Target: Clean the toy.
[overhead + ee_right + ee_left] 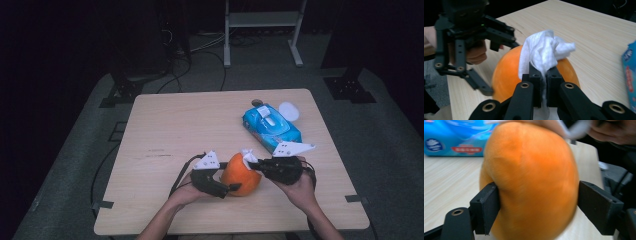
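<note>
A: Where does the wiping stand?

B: In the middle, I'd judge. The orange (241, 176) sits near the front edge of the table (165, 120), about midway along it, and the wipe (544, 53) rests on its top.

A: Who holds what?

B: The left gripper (227, 188) has its jaws spread wide around the orange's lower half. In the left gripper view the left pad (487, 207) presses against the skin, and the right pad (596, 207) sits at the fruit's edge, so it looks like a steadying hold. The right gripper (543, 75) has its jaws closed tight on the wipe, pinching a bunched fold with the rest of the cloth draped over the crown.

A: So fetching the wipe is done?

B: It appears so. The wipe is out and in the tongs, and the blue pack (271, 126) lies toward the far right corner, well apart from the fruit, with its white lid (289, 111) flipped open.

A: What is left?

B: I can't tell from the skin how much has been rubbed; no damp sheen or dirt shows. Only the top is under the cloth now, so the sides and the underside likely remain, which would call for turning the fruit in the left jaws. After that, setting the wipe down and perhaps closing the pack.

A: Anything else on the table?

B: A small dark round thing behind the pack, too small to name.
</note>
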Available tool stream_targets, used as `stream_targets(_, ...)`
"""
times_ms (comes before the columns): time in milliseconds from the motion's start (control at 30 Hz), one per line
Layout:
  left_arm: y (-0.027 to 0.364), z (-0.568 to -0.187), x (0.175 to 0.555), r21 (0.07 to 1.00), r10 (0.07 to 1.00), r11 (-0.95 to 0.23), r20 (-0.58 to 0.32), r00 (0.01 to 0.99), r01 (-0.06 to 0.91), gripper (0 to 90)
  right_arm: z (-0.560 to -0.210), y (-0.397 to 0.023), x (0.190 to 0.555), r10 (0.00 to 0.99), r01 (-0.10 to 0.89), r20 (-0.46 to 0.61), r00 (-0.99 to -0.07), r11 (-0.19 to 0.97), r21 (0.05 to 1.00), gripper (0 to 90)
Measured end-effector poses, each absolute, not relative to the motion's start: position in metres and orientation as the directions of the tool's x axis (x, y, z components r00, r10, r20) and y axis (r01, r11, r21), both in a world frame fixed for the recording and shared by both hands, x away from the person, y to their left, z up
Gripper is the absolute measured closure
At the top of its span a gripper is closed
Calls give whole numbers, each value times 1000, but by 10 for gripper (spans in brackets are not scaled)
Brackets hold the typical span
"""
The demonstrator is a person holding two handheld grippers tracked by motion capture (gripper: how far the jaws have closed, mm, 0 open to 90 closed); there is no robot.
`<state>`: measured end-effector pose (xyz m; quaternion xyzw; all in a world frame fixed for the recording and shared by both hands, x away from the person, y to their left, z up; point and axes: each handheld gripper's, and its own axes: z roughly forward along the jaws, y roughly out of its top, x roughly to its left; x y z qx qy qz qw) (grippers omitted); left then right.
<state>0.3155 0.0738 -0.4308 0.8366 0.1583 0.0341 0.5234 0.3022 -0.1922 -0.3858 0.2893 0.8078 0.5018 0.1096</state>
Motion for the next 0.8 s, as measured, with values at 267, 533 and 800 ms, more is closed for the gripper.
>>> stream_targets(267, 68, -438, 315, 887, 358, -403, -76, 931, 228, 168, -385, -181, 292, 533, 340, 108, -839, 359, 869, 851)
stream_targets(533, 66, -437, 308, 885, 326, -440, 1, 945, 150, 364, -381, -184, 295, 554, 324, 83, -829, 353, 878, 851)
stream_targets(800, 61, -442, 312, 892, 350, -396, -72, 934, 217, 189, -387, -200, 300, 590, 360, 95, -802, 350, 865, 851)
